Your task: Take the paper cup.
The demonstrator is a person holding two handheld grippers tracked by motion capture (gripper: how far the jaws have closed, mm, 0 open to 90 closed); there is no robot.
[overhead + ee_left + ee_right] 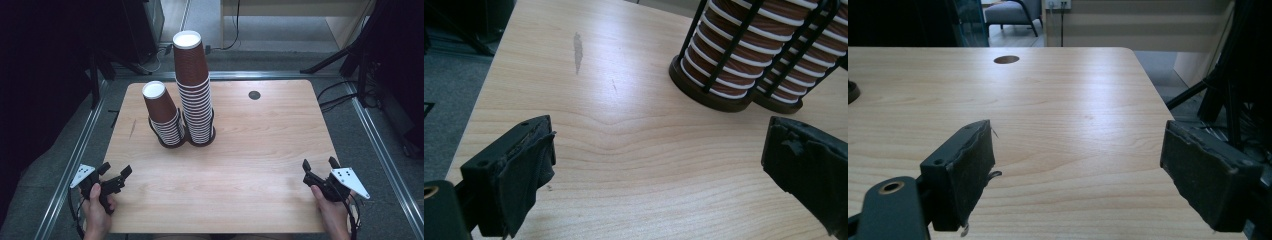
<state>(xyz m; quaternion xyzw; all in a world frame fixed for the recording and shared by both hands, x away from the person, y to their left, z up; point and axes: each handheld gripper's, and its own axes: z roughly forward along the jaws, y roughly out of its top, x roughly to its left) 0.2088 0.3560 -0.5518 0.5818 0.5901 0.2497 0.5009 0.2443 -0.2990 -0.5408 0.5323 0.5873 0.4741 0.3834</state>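
both grippers parked at near table [260,165] corners, left gripper [116,176] and right gripper [320,167] jaws spread wide, nothing between them. short cup stack [162,116] and tall cup stack [195,90] sit touching in black wire holders mid-left of table. likely step: reach for a top cup; come in level, pinch below the rim, lift straight so stack doesn't tip

The high view looked forward and down from above the person's side, taking in the whole table [220,165]; the left gripper view sat low and close above the wood, facing toward 1 o'clock at the cup stacks [749,60], which the high view shared [192,90]; the right gripper view, equally low, faced 12 o'clock toward the grommet hole [1006,59], also shared [254,95].
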